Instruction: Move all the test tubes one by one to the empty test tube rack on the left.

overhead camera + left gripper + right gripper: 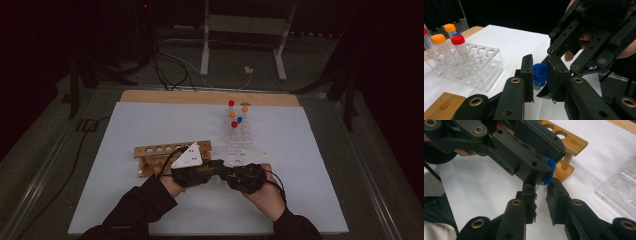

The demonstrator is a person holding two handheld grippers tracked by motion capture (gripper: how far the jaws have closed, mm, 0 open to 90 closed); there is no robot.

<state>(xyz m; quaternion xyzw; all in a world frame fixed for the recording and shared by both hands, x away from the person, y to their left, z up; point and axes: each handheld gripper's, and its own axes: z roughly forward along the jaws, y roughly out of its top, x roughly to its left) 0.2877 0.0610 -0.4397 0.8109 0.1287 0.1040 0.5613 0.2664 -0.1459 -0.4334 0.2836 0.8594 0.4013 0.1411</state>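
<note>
My two tongs meet over the white mat (150, 125) near its front edge, just in front of the wooden rack (172, 149); the left gripper (212, 169) and the right gripper (226, 171) point at each other, tips nearly touching.

Left gripper (541, 75): jaws closed to a narrow gap on the blue cap (540, 72) of a tube (538, 86); both pads press the cap's sides; the tube's clear body hangs below the cap, off the mat.

Right gripper (541, 192): jaws parted slightly wider than the tube, set either side of its clear body just under the blue cap (551, 166); whether the pads touch the tube I cannot tell; I judge them not yet clamped.

The clear rack (484, 75) stands toward the mat's far edge, right of centre; it carries upright tubes, a red-capped tube (458, 40), two orange-capped tubes (438, 38) and a blue-capped one behind them, partly hidden.

The wooden rack (566, 143) lies just behind the tongs, its holes vacant where visible.
</note>
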